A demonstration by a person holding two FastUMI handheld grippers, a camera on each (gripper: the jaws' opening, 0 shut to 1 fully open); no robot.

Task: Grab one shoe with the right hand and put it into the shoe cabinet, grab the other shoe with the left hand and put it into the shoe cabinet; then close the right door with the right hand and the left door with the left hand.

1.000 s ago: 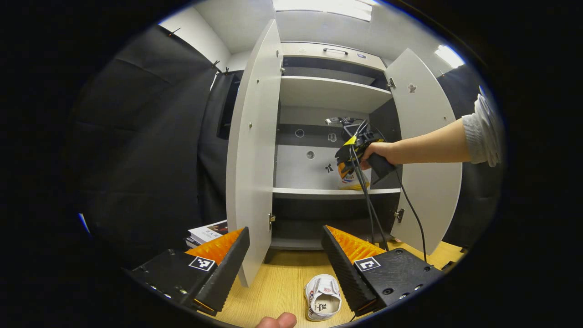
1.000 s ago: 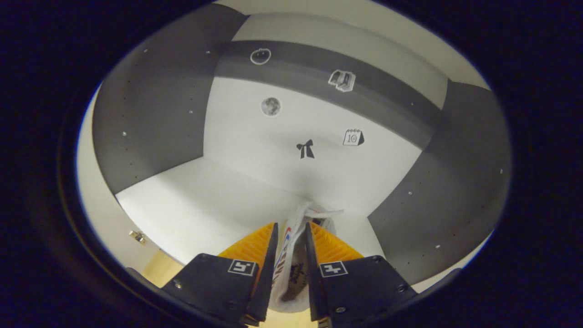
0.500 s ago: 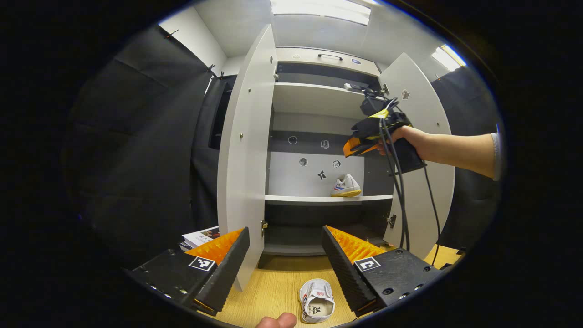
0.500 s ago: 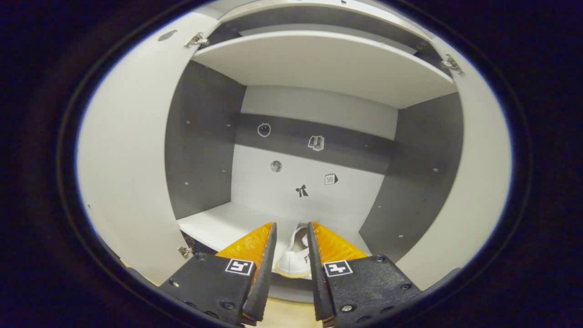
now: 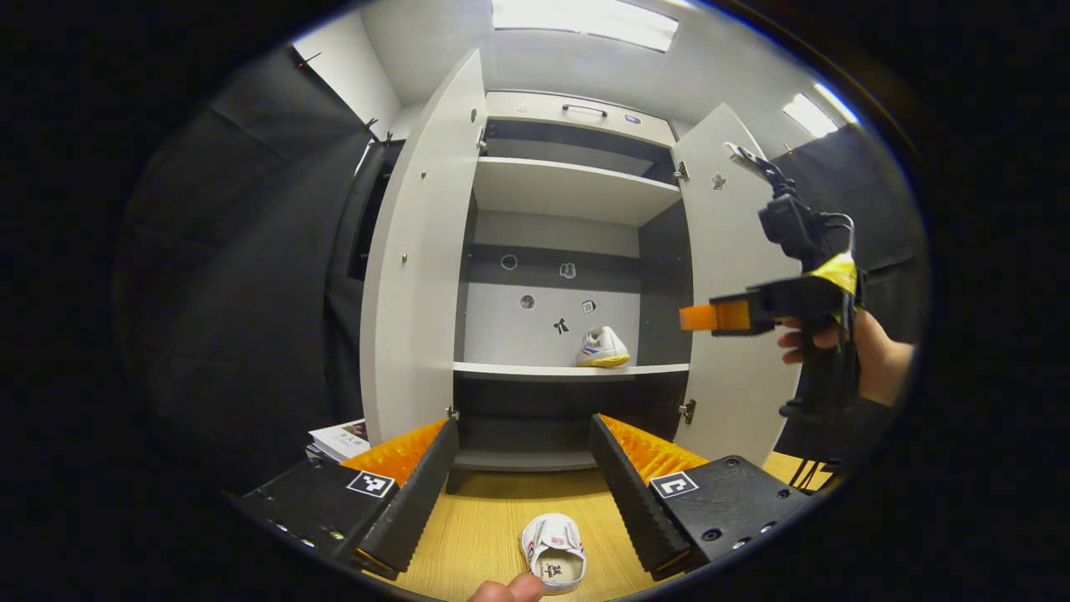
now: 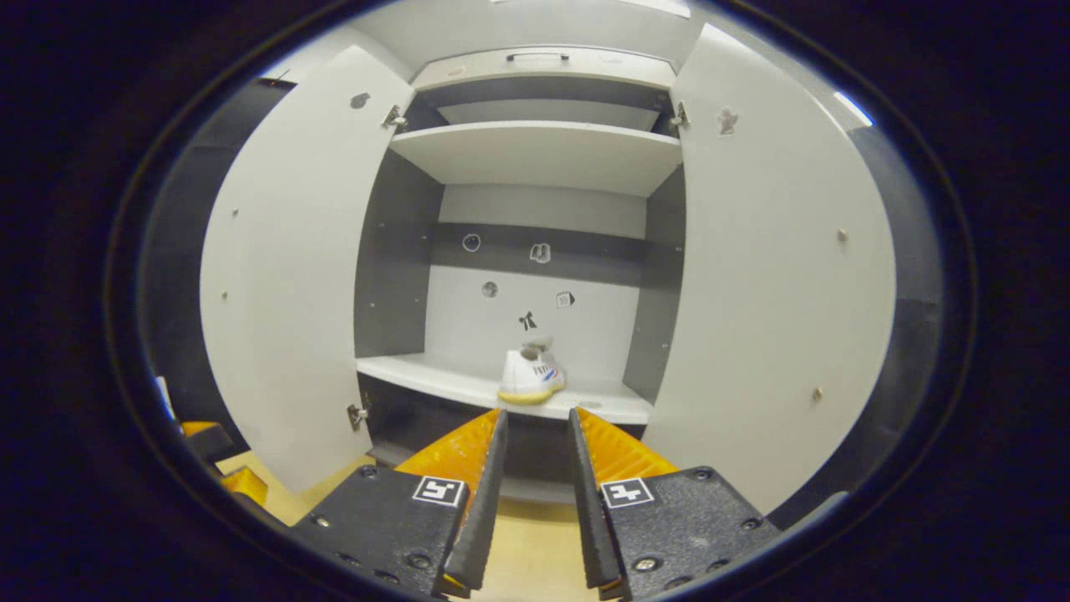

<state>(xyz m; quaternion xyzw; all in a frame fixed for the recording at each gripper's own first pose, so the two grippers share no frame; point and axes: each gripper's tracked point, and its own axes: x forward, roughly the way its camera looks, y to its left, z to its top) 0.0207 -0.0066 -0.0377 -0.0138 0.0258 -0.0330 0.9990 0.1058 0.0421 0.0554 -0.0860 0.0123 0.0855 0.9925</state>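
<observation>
The shoe cabinet [image 5: 577,188] stands with both doors swung wide. A white shoe [image 5: 602,348] with a yellow sole rests on its middle shelf [image 6: 418,374], seen as shoe [image 6: 529,378] in the right gripper view. The other white shoe [image 5: 553,562] lies on the wooden table [image 5: 468,543], low between my left gripper's [image 5: 525,468] open fingers and nearer than their tips. My right gripper [image 6: 535,435] hangs in front of the cabinet, clear of the shelf, fingers narrowly apart with nothing between them. From the left gripper view it is the right gripper [image 5: 727,316], held by a hand [image 5: 873,364] beside the right door [image 5: 719,251].
The left door [image 5: 414,276] juts out toward me, its lower corner just past my left finger. A stack of books [image 5: 341,437] lies on the table left of that door. A fingertip [image 5: 508,590] shows at the bottom edge. An upper shelf [image 6: 543,155] and a dark lower compartment [image 5: 518,418] are bare.
My right gripper let go of the shoe on the middle shelf and pulled back out of the cabinet, toward the right door. The left gripper view shifted slightly; the table shoe stays put.
</observation>
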